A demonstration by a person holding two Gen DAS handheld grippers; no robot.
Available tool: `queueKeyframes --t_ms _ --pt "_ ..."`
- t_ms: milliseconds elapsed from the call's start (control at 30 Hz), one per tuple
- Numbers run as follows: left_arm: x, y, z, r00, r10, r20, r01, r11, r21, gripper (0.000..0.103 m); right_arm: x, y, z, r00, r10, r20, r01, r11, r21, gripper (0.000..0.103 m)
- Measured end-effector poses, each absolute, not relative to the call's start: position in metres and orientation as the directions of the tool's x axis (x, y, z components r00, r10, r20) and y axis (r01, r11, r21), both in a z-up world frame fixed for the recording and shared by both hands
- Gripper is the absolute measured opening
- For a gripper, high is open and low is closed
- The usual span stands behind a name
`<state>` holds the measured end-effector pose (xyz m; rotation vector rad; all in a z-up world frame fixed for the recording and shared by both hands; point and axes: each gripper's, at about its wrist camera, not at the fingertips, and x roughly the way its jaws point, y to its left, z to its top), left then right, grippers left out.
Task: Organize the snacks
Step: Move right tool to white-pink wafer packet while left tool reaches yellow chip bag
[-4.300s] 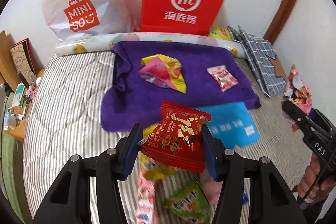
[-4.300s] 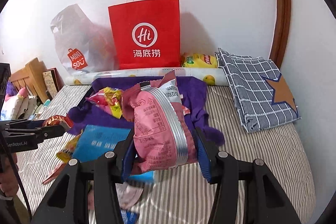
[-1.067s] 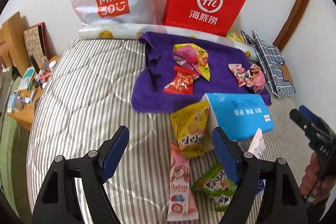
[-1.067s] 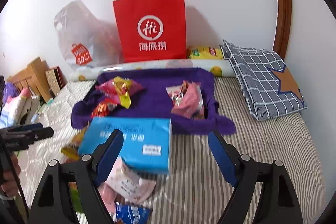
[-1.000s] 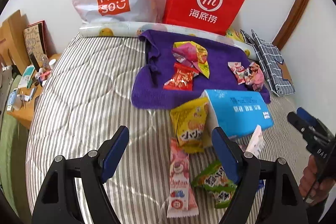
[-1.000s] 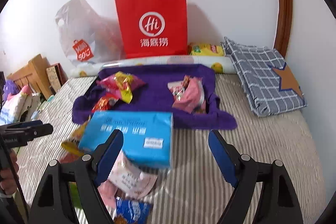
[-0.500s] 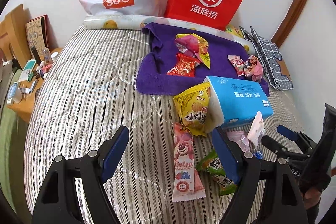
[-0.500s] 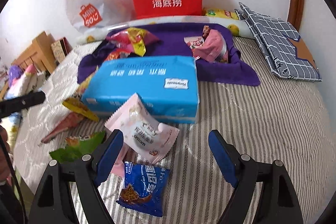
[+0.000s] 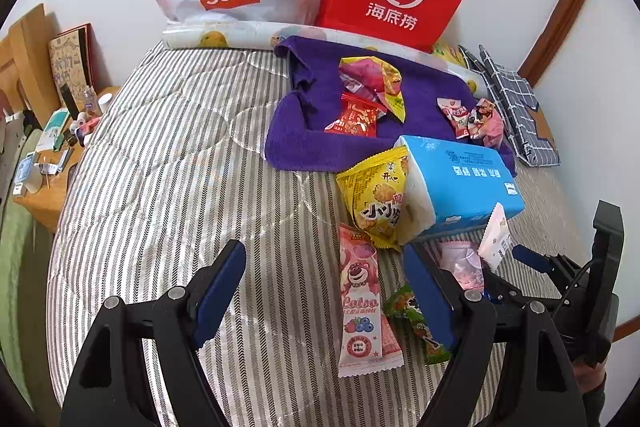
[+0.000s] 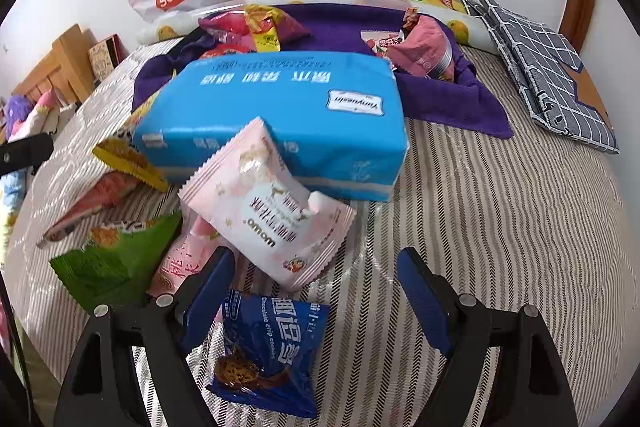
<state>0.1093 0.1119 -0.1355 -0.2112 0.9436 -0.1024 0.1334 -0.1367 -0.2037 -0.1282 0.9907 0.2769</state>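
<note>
Now the right gripper [image 10: 316, 301], jaws open and empty, should settle squarely over the blue cookie packet [image 10: 266, 351] just below the blue tissue pack [image 10: 280, 115]; the left gripper [image 9: 328, 291] hovers open.

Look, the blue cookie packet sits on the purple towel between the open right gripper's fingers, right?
Not quite. The blue cookie packet lies on the striped bed cover, not on the purple towel, which is farther back behind the blue tissue pack. It does sit between the fingers of the open right gripper, as the right wrist view shows.
</note>
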Motion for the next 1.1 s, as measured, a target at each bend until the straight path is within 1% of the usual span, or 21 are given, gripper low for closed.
queueKeyframes --t_ms 100,233,400,433,500,700,833,867,1100 --pt "0.111 0.111 -0.137 0.582 -0.181 -0.793 -0.001 0.975 -0.223 0.081 0.134 -0.141 -0.206 0.515 0.179 -0.838 -0.274 0.961 0.037 0.082" --pt "0.114 0.109 -0.140 0.571 -0.183 -0.800 -0.002 0.974 -0.225 0.081 0.136 -0.143 -0.206 0.518 0.199 -0.832 -0.270 0.961 0.061 0.074" --pt "0.116 0.107 -0.143 0.563 -0.183 -0.806 0.000 0.975 -0.221 0.081 0.133 -0.139 -0.206 0.529 0.202 -0.824 -0.296 0.954 0.044 0.054" --pt "0.117 0.107 -0.144 0.560 -0.182 -0.808 -0.001 0.975 -0.220 0.081 0.132 -0.138 -0.206 0.531 0.205 -0.822 -0.300 0.953 0.044 0.053" --pt "0.119 0.107 -0.145 0.556 -0.181 -0.811 -0.003 0.975 -0.220 0.081 0.130 -0.138 -0.205 0.529 0.218 -0.820 -0.313 0.948 0.051 0.045" --pt "0.121 0.104 -0.147 0.548 -0.180 -0.817 -0.006 0.976 -0.219 0.081 0.126 -0.141 -0.203 0.537 0.230 -0.812 -0.322 0.945 0.054 0.039" --pt "0.121 0.102 -0.149 0.540 -0.173 -0.823 -0.005 0.978 -0.209 0.081 0.123 -0.149 -0.199 0.552 0.227 -0.802 -0.310 0.949 0.056 0.037" --pt "0.120 0.102 -0.150 0.540 -0.173 -0.824 -0.005 0.978 -0.209 0.081 0.123 -0.151 -0.198 0.554 0.227 -0.801 -0.306 0.950 0.057 0.034" --pt "0.120 0.100 -0.153 0.529 -0.183 -0.828 -0.012 0.975 -0.224 0.081 0.115 -0.168 -0.190 0.571 0.214 -0.793 -0.278 0.959 0.059 0.034"
